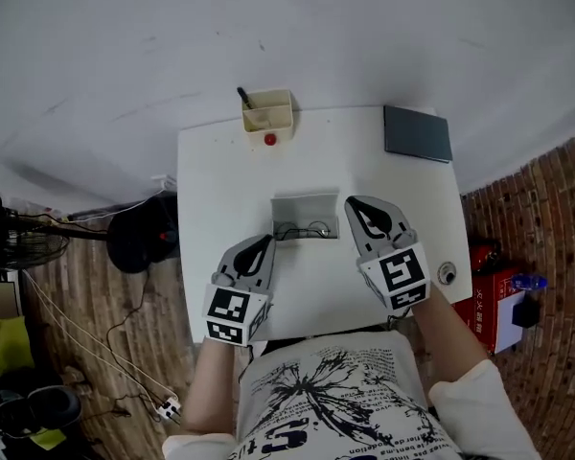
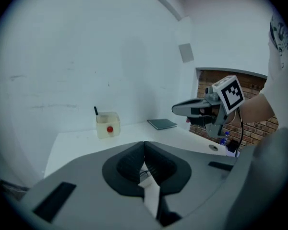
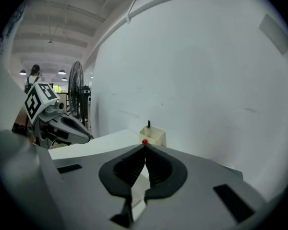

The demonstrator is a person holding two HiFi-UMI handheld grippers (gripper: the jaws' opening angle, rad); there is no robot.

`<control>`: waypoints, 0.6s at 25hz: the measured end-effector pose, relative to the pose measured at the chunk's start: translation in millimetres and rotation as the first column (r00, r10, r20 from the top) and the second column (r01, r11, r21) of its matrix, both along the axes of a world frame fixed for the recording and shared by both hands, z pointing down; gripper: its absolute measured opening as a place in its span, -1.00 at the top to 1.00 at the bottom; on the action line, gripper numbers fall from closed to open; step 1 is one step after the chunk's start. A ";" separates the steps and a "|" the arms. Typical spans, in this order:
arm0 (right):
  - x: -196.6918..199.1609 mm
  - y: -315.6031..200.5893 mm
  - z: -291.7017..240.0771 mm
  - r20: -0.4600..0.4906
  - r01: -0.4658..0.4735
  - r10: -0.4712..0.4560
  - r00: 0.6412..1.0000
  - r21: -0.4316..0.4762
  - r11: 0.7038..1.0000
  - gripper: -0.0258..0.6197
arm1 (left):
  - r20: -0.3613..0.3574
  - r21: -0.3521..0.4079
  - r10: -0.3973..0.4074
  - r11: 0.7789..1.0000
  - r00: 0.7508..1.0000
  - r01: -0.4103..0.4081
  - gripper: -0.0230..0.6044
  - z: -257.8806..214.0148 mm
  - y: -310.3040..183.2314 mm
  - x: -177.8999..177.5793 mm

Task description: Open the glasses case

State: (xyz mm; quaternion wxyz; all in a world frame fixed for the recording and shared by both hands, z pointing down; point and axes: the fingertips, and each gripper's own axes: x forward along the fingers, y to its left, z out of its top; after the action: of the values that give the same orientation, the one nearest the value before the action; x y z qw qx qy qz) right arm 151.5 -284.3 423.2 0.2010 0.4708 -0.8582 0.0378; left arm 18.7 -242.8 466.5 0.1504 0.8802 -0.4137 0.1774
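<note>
Centrally, open glasses case [image 1: 305,215] between left hand-held gripper [image 1: 264,243] and right hand-held gripper [image 1: 357,204], both closed, empty

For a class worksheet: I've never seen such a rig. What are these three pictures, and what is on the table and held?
A person holds a two-jaw gripper in each hand. The head view looks down from a camera on the head; the other two cameras ride on the grippers, looking along their jaws. The left gripper and right gripper are shut and empty. On the white table lie an open glasses case, a beige pen holder and a dark notebook.
</note>
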 end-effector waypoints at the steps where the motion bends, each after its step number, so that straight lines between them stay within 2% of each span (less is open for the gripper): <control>1: -0.2 9.0 -7.2 0.013 -0.008 0.008 1.000 0.009 1.000 0.87 | -0.008 0.022 0.003 1.000 1.000 -0.003 0.88 -14.6 4.3 -2.7; 7: -6.1 44.5 -57.5 0.094 -0.080 0.068 0.993 0.130 0.988 0.87 | -0.030 0.194 0.070 0.979 0.997 -0.063 0.88 -94.9 18.4 -16.4; 15: -8.0 88.6 -98.3 0.160 -0.142 0.110 0.981 0.206 0.968 0.88 | -0.063 0.322 0.132 0.941 0.989 -0.105 0.88 -162.6 55.7 -28.7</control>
State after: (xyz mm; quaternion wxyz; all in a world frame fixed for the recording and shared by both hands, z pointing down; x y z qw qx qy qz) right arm 143.4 -195.7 324.9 0.0818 0.5397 -0.8378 -0.0087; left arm -10.0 -187.0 303.9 0.0127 0.9229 -0.3763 0.0801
